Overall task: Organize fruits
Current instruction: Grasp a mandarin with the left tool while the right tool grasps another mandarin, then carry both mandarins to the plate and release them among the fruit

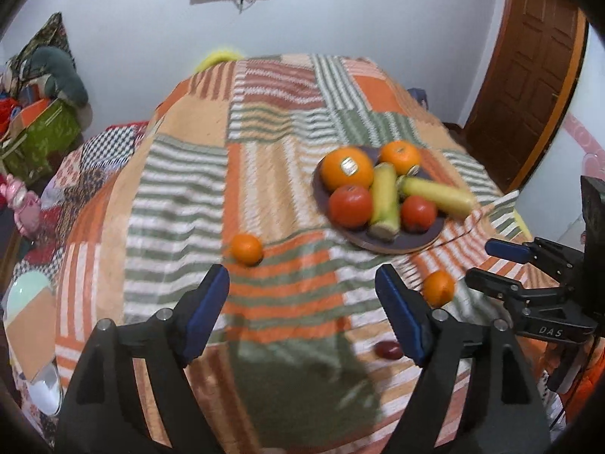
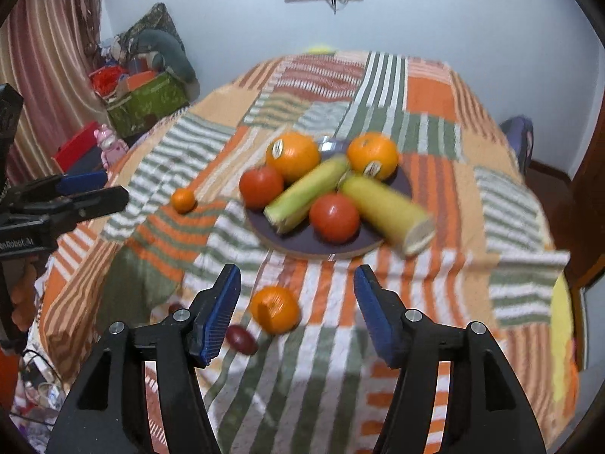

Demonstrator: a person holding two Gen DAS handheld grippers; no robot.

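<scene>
1. Right gripper (image 2: pixel 297 302): jaws spread wide apart, blue pads facing inward, nothing held between them.
2. Small orange (image 2: pixel 275 309): lies on the striped cloth (image 2: pixel 435 94) between the jaws, nearer the left pad.
3. Dark red fruit (image 2: pixel 242 339): rests on the cloth just beside the left pad.
4. Plate (image 2: pixel 302 244): dark, round, on the bench beyond the jaws; carries two large oranges (image 2: pixel 293 156), two tomatoes (image 2: pixel 334 217), a green-yellow corn cob (image 2: pixel 306 193) and a yellow piece (image 2: pixel 389 212) overhanging the rim.
5. Second small orange (image 2: pixel 183 199): on the cloth, left of the plate, apart from it.
6. Left gripper (image 2: pixel 90 191): at the left edge, its fingers close together.
</scene>
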